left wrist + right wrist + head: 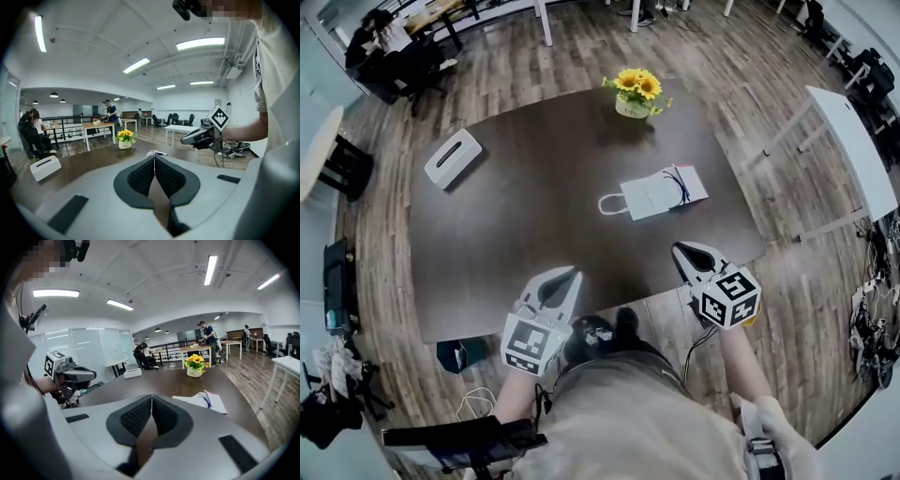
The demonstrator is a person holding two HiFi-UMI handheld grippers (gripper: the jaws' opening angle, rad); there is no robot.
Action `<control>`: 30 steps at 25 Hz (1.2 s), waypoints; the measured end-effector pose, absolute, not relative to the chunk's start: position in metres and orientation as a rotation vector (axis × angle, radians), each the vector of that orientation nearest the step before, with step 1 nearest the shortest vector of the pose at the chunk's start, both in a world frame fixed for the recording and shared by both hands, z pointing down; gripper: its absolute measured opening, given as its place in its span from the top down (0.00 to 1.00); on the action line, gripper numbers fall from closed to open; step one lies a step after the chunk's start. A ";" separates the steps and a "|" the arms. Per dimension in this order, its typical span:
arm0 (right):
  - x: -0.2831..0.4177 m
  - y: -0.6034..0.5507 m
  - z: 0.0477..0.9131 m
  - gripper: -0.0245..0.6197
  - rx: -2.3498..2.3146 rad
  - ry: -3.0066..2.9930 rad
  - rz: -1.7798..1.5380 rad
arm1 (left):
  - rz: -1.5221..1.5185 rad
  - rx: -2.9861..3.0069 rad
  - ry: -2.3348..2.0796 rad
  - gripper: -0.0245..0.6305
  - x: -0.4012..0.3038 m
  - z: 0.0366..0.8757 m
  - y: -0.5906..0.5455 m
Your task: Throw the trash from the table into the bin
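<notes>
Left gripper (570, 275) and right gripper (679, 249) are seen closed, empty. The paper bag (661, 192) is laid flat on the surface (525, 206) beyond them. Probably light and crumply; best pinched at an edge or handle (609, 203).

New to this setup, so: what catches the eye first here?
The yellow sunflowers at the far edge of the dark table stand out first. A white paper bag lies flat right of the middle, a white tissue box toward the left. The left tongs and right tongs hover shut and empty at its near edge.
</notes>
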State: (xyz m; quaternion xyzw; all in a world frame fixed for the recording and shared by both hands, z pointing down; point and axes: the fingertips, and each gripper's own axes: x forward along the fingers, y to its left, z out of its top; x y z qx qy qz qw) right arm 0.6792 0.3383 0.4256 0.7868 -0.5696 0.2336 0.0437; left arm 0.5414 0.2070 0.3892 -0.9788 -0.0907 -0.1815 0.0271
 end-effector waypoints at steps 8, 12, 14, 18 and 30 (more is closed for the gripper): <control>0.799 0.354 0.490 0.94 2.377 -1.510 0.704 | -0.687 -2.983 -0.258 0.94 0.591 0.413 0.229; 0.864 0.343 0.533 0.55 2.287 -1.363 0.745 | -0.733 -2.973 -0.267 0.94 0.608 0.422 0.235; 0.893 0.340 0.555 0.55 2.257 -1.268 0.773 | -0.749 -2.976 -0.273 0.94 0.614 0.426 0.238; 0.926 0.336 0.593 0.55 2.174 -1.150 0.830 | -0.774 -2.976 -0.285 0.94 0.620 0.429 0.238; 0.957 0.341 0.635 0.88 2.025 -1.005 0.817 | -0.845 -2.961 -0.236 0.94 0.620 0.438 0.223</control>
